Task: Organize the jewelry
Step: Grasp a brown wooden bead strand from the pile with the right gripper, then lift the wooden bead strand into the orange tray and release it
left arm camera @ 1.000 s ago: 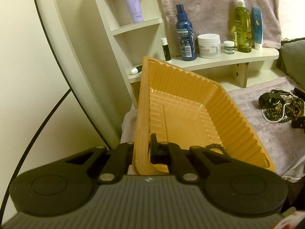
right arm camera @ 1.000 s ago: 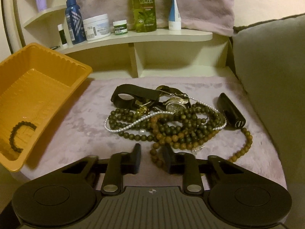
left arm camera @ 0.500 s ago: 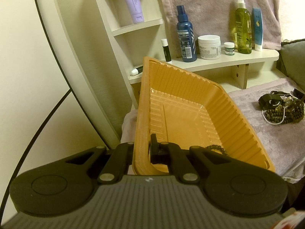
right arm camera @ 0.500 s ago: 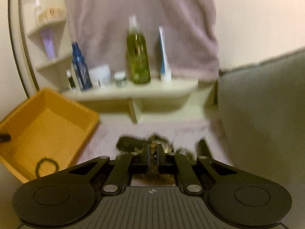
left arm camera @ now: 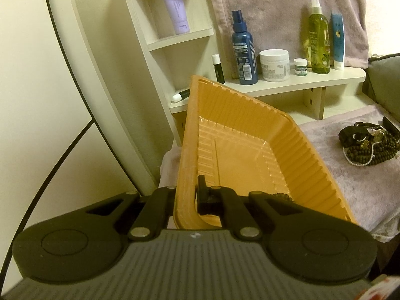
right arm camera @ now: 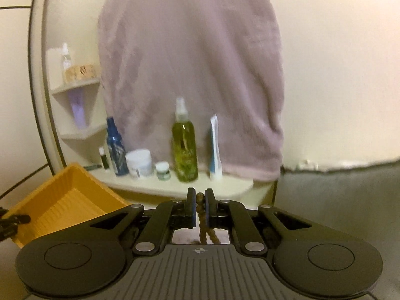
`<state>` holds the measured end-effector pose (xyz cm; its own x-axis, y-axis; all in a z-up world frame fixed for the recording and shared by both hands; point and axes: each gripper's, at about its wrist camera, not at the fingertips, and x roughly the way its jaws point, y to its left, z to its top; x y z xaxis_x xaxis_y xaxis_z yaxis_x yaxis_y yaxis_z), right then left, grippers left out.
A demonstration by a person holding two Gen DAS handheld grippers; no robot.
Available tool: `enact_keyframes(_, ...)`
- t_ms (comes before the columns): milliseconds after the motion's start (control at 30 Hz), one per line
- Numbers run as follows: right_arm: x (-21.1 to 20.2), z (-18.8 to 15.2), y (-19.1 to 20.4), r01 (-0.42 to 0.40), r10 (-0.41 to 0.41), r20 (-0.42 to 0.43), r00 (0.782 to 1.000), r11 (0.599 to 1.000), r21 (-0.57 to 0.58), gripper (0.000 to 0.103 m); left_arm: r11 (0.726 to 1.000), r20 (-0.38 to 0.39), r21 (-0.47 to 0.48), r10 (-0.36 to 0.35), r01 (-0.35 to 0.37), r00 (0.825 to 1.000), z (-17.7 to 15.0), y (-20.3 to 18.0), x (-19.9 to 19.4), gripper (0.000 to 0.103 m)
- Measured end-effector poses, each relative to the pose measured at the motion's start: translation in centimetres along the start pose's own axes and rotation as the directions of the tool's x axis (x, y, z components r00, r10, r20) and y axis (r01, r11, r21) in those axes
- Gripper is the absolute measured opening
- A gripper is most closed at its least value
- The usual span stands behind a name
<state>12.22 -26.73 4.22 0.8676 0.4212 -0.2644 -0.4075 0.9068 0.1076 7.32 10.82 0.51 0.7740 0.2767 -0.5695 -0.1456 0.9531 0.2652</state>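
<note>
Between our right gripper's (right arm camera: 199, 206) pads hangs a strand of brown beads (right arm camera: 200, 218), pinched near its top, with the rest dangling down behind the gripper body, out of sight. The right view is blurred and points at the wall and shelf, so we cannot tell how long the strand is.

Our left gripper (left arm camera: 186, 200) is clamped on the near wall of the orange tray (left arm camera: 295, 155), one finger outside the rim and one inside. The tray sits tilted, its far end raised toward the shelf. A dark bead bracelet (left arm camera: 282, 196) lies in the tray's near corner, partly hidden by the gripper.

To the right of the tray, well apart from it, the rest of the jewelry (left arm camera: 367, 145) lies in a heap on the mauve cloth (left arm camera: 350, 190): dark bead strands, a white pearl string, and a black strap.

Behind, the shelf (left arm camera: 300, 85) carries a blue spray bottle (left arm camera: 243, 52), a white jar (left arm camera: 274, 65), a small jar (left arm camera: 300, 66), a green bottle (left arm camera: 318, 35) and a blue tube (left arm camera: 338, 41). A mauve towel (right arm camera: 190, 62) hangs above them.
</note>
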Motion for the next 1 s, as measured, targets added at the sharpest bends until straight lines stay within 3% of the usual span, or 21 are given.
enact_keyframes(233, -0.9, 2.3, 1.4, -0.043, 0.045, 0.056, 0.997, 0.999, -0.027, 0.006, 1.000, 0.006, 0.000, 0.001, -0.001, 1.000, 0.2, 0.0, 0.0, 0.003)
enact_keyframes(467, -0.4, 4.3, 4.1, -0.174, 0.175, 0.059, 0.983, 0.984, -0.033, 0.006, 1.000, 0.008, -0.005, -0.001, 0.001, 1.000, 0.1, 0.0, -0.1, 0.003)
enact_keyframes(833, 4.6, 4.7, 11.9, -0.404, 0.405, 0.024, 0.914, 0.914, -0.041, 0.007, 1.000, 0.012, -0.003, -0.010, 0.010, 1.000, 0.3, 0.3, -0.1, 0.004)
enact_keyframes(1000, 8.4, 2.4, 14.3, -0.457, 0.457, -0.063, 0.887, 0.889, 0.017, 0.007, 1.000, 0.014, -0.005, -0.010, 0.010, 1.000, 0.3, 0.2, -0.2, 0.004)
